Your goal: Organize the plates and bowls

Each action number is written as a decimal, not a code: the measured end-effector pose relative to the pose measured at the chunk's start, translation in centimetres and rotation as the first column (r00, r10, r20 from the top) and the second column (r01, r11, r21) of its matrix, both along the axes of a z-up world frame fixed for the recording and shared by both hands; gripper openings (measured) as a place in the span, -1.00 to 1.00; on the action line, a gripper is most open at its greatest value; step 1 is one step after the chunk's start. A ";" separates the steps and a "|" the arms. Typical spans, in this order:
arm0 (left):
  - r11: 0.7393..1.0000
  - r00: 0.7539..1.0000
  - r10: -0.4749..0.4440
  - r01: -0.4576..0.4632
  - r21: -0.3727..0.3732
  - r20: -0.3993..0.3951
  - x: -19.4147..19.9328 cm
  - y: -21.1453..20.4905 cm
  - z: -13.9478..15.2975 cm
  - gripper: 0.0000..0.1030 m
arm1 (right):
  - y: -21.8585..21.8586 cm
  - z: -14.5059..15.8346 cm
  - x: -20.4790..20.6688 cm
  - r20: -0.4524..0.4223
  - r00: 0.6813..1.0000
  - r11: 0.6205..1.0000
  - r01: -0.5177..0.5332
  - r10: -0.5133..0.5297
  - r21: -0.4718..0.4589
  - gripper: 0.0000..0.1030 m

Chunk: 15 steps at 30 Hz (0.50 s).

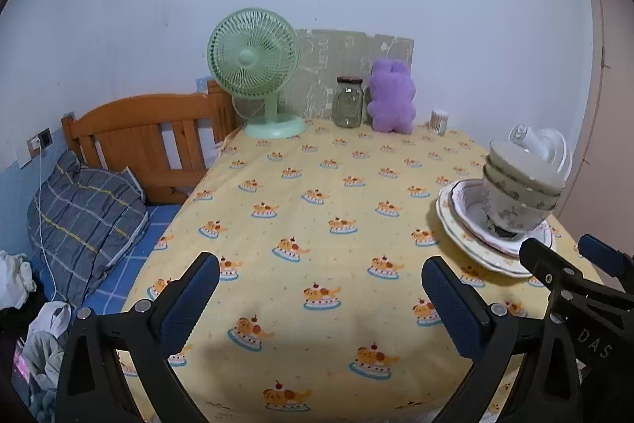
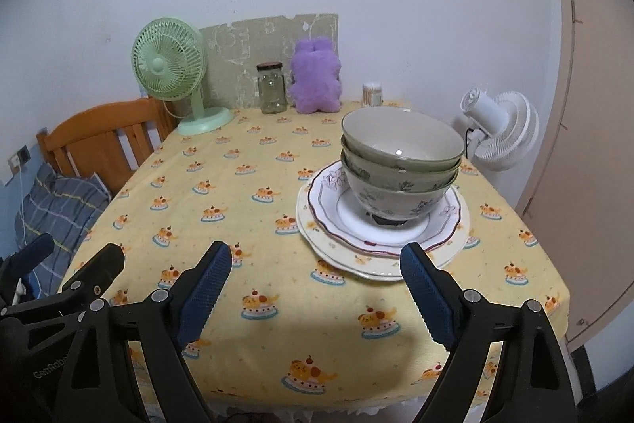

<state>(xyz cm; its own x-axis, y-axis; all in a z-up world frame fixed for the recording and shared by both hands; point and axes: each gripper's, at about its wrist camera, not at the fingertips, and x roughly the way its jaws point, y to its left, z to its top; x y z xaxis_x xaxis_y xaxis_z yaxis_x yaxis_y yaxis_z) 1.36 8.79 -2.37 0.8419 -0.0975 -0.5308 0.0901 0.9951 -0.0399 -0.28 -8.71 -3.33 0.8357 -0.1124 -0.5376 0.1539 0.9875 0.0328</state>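
Nearest the cameras, the left gripper [image 1: 321, 284] hangs over the near edge of the table [image 1: 325, 185] with its blue-padded jaws spread wide and nothing between them. The right gripper [image 2: 317, 276] is likewise spread wide and empty, its tips just short of the crockery. Just beyond it, on the right side of the yellow patterned tablecloth [image 2: 237, 193], stands the stack of plates [image 2: 348, 248], a pale yellow one under a white one with a dark rim, and on them rest three nested bowls [image 2: 400, 153], upright. Along the far edge by the wall stand a green fan [image 2: 170, 66], a glass jar [image 2: 272, 90], a purple plush toy [image 2: 315, 82] and a small container of cotton swabs [image 2: 372, 94]; a white fan [image 2: 503, 129] sits off the table's right side.
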 end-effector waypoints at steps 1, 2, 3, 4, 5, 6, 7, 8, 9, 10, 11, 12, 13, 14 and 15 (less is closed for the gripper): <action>1.000 1.000 0.000 0.000 -0.003 0.004 0.0 -0.1 0.1 1.00 | -0.1 0.1 -0.1 0.002 1.000 1.000 0.000 0.000 0.000 0.73; 1.000 1.000 0.000 0.000 -0.008 0.007 0.0 -0.1 0.2 1.00 | -0.1 0.2 -0.3 0.008 1.000 1.000 0.001 -0.001 -0.004 0.73; 1.000 1.000 0.001 -0.001 -0.012 0.008 0.0 0.0 0.3 1.00 | -0.1 0.3 -0.3 0.012 1.000 1.000 0.001 -0.001 -0.005 0.73; 1.000 1.000 0.001 -0.001 -0.017 0.007 0.0 -0.1 0.3 1.00 | -0.2 0.3 -0.4 0.014 1.000 1.000 0.001 -0.001 -0.005 0.73; 1.000 1.000 0.003 -0.003 -0.021 0.003 0.1 0.0 0.3 1.00 | -0.2 0.3 -0.5 0.014 1.000 1.000 0.001 -0.001 -0.007 0.73; 1.000 1.000 0.004 -0.004 -0.026 0.002 0.1 0.0 0.3 1.00 | -0.2 0.4 -0.5 0.015 1.000 1.000 0.000 0.001 -0.008 0.73; 1.000 1.000 0.004 -0.004 -0.029 0.004 0.1 0.0 0.3 1.00 | -0.2 0.4 -0.6 0.018 1.000 1.000 -0.001 0.001 -0.012 0.73; 0.999 1.000 0.005 -0.005 -0.031 0.008 0.1 -0.1 0.4 1.00 | -0.2 0.5 -0.6 0.021 1.000 1.000 0.000 0.000 -0.014 0.73; 1.000 1.000 0.005 -0.005 -0.031 0.010 0.1 -0.1 0.5 1.00 | -0.2 0.6 -0.6 0.022 1.000 1.000 0.001 -0.001 -0.015 0.73; 1.000 1.000 0.005 -0.004 -0.031 0.013 0.1 -0.1 0.6 1.00 | -0.2 0.6 -0.6 0.022 1.000 1.000 0.002 -0.002 -0.015 0.73; 1.000 1.000 0.005 -0.004 -0.030 0.016 0.1 -0.2 0.7 1.00 | -0.3 0.7 -0.6 0.021 1.000 1.000 0.004 -0.004 -0.011 0.73; 1.000 1.000 0.004 -0.004 -0.029 0.019 0.1 -0.2 0.8 1.00 | -0.4 0.7 -0.4 0.016 1.000 1.000 0.005 -0.005 -0.005 0.73; 1.000 1.000 0.002 -0.002 -0.029 0.024 0.2 -0.3 0.9 1.00 | -0.5 0.7 -0.3 0.013 1.000 1.000 0.007 -0.007 0.000 0.73; 1.000 1.000 0.000 0.001 -0.027 0.026 0.2 -0.4 1.0 1.00 | -0.6 0.7 -0.1 0.009 1.000 1.000 0.010 -0.010 0.006 0.73; 1.000 1.000 -0.004 0.005 -0.024 0.026 0.3 -0.6 1.1 1.00 | -0.7 0.7 0.0 0.007 1.000 1.000 0.012 -0.012 0.008 0.73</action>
